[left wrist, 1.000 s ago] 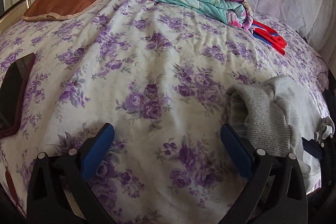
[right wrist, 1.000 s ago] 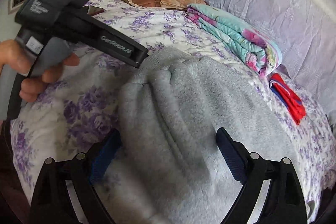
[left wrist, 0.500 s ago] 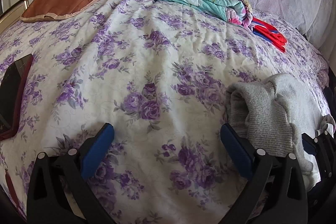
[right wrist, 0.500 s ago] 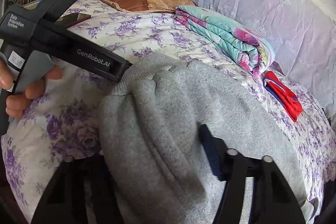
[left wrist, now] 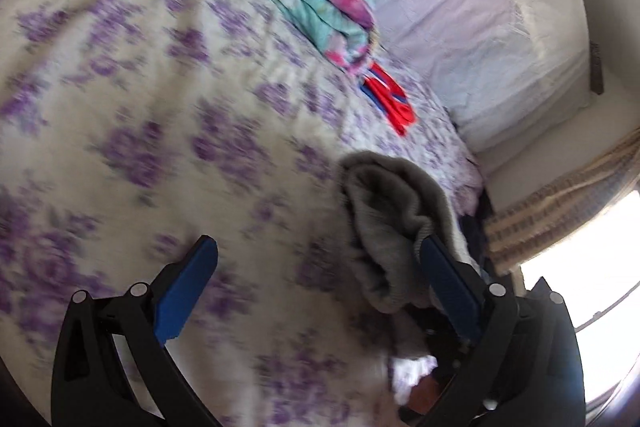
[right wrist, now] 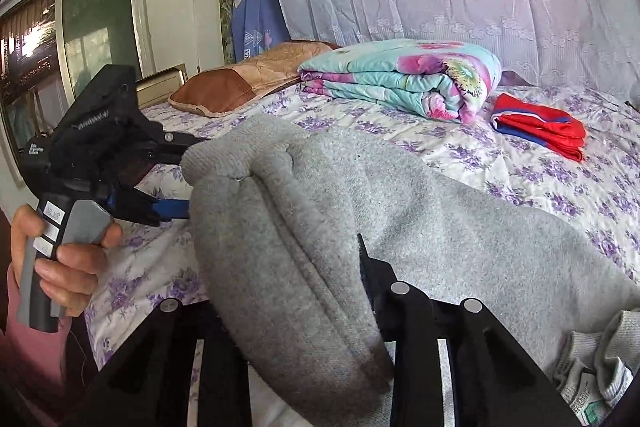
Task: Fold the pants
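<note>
Grey pants [right wrist: 400, 227]: one. Folded floral quilt [right wrist: 400, 79]: one. Brown pillow [right wrist: 248, 83]: one. Red-and-blue folded cloth [right wrist: 540, 127]: one. Bed [right wrist: 520, 163]: one.

The pants [right wrist: 420, 227] are thick grey fleece, nubbly and matt. The bed [right wrist: 540, 179] wears thin printed cotton, lightly creased. The right gripper [right wrist: 304, 307] is matt black plastic with shiny metal rivets; the left gripper's [left wrist: 316, 271] fingers [left wrist: 186, 285] carry smooth blue pads.

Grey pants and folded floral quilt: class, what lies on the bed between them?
Only bare purple-flowered bedsheet separates the grey pants from the folded floral quilt; the right wrist view shows it.
</note>
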Demonstrator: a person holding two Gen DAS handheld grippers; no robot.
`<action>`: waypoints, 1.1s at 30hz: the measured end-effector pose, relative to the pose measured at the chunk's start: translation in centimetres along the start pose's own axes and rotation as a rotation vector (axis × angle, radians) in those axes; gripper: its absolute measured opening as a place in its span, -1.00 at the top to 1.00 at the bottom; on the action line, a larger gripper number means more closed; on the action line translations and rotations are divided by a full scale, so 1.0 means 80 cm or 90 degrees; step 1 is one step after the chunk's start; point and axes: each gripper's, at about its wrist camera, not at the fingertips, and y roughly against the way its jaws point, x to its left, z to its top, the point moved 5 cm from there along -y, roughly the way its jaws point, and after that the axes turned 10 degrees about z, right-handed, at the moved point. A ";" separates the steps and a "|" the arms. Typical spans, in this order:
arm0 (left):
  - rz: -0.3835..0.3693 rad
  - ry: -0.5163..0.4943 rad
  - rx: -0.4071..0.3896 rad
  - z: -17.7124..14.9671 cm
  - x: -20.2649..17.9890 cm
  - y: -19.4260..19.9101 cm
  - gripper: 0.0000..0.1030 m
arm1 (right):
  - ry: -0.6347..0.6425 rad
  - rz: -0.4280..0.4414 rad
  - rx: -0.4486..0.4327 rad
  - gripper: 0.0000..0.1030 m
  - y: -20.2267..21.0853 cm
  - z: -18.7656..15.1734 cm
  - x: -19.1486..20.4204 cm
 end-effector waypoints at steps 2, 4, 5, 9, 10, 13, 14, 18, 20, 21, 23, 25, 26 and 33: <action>-0.042 0.014 0.021 -0.003 -0.011 -0.007 -0.91 | 0.005 -0.006 -0.006 0.42 0.002 -0.002 -0.001; -0.077 0.034 0.042 -0.003 -0.018 -0.013 -0.91 | 0.006 -0.006 -0.011 0.43 0.004 -0.002 -0.003; -0.094 0.045 0.049 -0.002 -0.020 -0.014 -0.91 | 0.005 -0.007 -0.013 0.43 0.006 -0.003 -0.004; -0.107 0.051 0.058 -0.003 -0.027 -0.014 -0.91 | 0.004 -0.007 -0.023 0.44 0.009 -0.003 -0.006; -0.110 0.052 0.059 -0.004 -0.029 -0.012 -0.91 | 0.004 -0.007 -0.024 0.44 0.009 -0.003 -0.006; -0.125 0.061 0.057 -0.007 -0.030 -0.007 -0.91 | 0.003 -0.008 -0.027 0.44 0.010 -0.004 -0.006; -0.133 0.061 0.055 -0.007 -0.031 -0.005 -0.91 | 0.005 -0.009 -0.029 0.44 0.011 -0.004 -0.005; -0.148 0.039 0.052 -0.008 -0.038 -0.003 -0.91 | 0.015 -0.015 -0.030 0.44 0.010 -0.007 -0.001; -0.163 0.047 0.068 -0.006 -0.039 -0.015 -0.91 | 0.017 -0.017 -0.029 0.44 0.009 -0.007 0.000; -0.175 0.057 0.084 -0.006 -0.039 -0.022 -0.91 | 0.019 -0.018 -0.029 0.44 0.009 -0.008 0.001; -0.223 0.094 0.133 -0.008 -0.041 -0.039 -0.91 | 0.024 -0.024 -0.029 0.44 0.010 -0.009 0.003; -0.246 0.106 0.154 -0.008 -0.044 -0.043 -0.91 | 0.025 -0.027 -0.031 0.44 0.012 -0.009 0.003; -0.239 0.098 0.146 -0.007 -0.046 -0.039 -0.91 | 0.024 -0.028 -0.032 0.44 0.013 -0.009 0.003; -0.238 0.048 0.097 -0.009 -0.057 -0.003 -0.91 | 0.024 -0.023 -0.032 0.44 0.012 -0.011 0.003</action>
